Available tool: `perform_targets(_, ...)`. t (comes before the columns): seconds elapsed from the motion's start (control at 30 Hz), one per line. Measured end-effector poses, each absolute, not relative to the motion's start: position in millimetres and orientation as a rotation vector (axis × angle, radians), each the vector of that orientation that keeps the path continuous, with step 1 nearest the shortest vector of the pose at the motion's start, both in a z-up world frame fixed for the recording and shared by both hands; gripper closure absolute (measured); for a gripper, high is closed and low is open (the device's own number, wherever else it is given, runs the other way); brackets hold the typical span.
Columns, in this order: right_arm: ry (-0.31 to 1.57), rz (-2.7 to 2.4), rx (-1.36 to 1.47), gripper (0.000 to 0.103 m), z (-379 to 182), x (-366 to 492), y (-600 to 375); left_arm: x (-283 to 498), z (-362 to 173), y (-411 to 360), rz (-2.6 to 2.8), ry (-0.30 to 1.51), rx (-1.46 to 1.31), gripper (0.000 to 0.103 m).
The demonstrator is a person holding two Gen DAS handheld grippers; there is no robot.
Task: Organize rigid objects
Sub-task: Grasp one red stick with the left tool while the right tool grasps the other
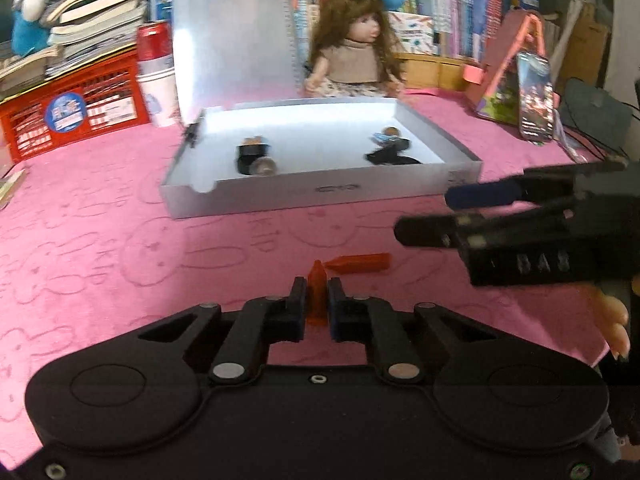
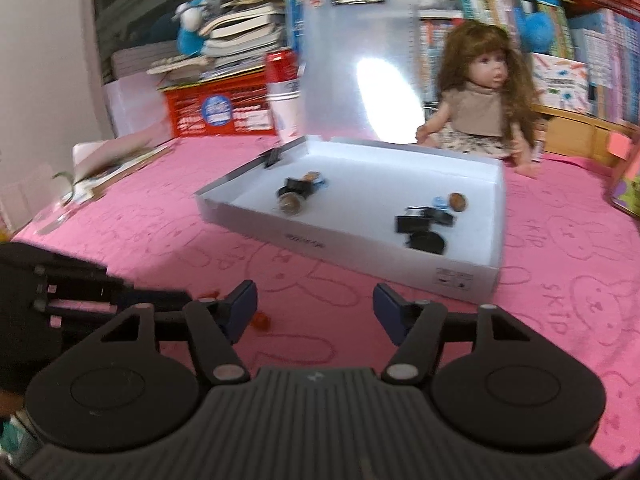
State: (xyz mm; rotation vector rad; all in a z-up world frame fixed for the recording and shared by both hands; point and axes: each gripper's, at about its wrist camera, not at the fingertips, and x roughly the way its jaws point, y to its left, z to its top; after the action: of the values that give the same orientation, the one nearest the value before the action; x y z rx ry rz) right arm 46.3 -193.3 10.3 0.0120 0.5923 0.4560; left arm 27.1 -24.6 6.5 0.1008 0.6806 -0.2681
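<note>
Item: left gripper (image 1: 317, 304). Pads pressed tight on a small orange pointed piece (image 1: 316, 292), which stands between them at 6 o'clock in the left wrist view, tip toward 12 o'clock.

Item: second orange piece (image 1: 358, 263). Lies flat on the pink cloth (image 1: 100, 240), just past the held one toward 1 o'clock; whether the two touch cannot be told.

Item: right gripper (image 2: 314, 310). Jaws stand well apart with only cloth between them; holds nothing. In the left wrist view it enters from 3 o'clock, a hand (image 1: 612, 320) behind it.

Item: white box (image 1: 320, 194). Open, lid upright at its far side, on the cloth at 12 o'clock from both grippers. Contents: one dark object with a round brownish end (image 1: 254, 156) at the left, one dark cluster with blue parts (image 1: 390, 148) at the right, well apart.

Item: doll (image 1: 352, 48). Seated behind the box at 12 o'clock.

Item: red crate (image 1: 76, 108). At 10 o'clock, books stacked on top.
</note>
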Motion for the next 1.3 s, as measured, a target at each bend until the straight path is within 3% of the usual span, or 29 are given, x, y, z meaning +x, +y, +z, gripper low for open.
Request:
perform_targets(0.23, 0.591, 0.512, -0.111, 0.034, 5, 43, -165, 34, 7, -7, -0.206, 0.684, 0.082, 0.092)
perform_targets(0.43, 0.608, 0.533, -0.175, 0.045, 1, 45, -149, 36, 6, -5, -0.195, 0.684, 0.076, 0.092)
perform_targets(0.6, 0.631, 0.542, -0.197, 0.072, -3, 47, -141, 39, 6, -7, -0.182, 0.683, 0.072, 0.092)
perform_targets(0.77, 0.614, 0.525, -0.221, 0.088, -2, 40, -136, 44, 7, -7, -0.173, 0.690, 0.053, 0.092)
perform_targets(1.3, 0.577, 0.374, -0.090, 0.090, 11, 47, -171, 48, 15, -13, -0.190, 0.665, 0.039, 0.091)
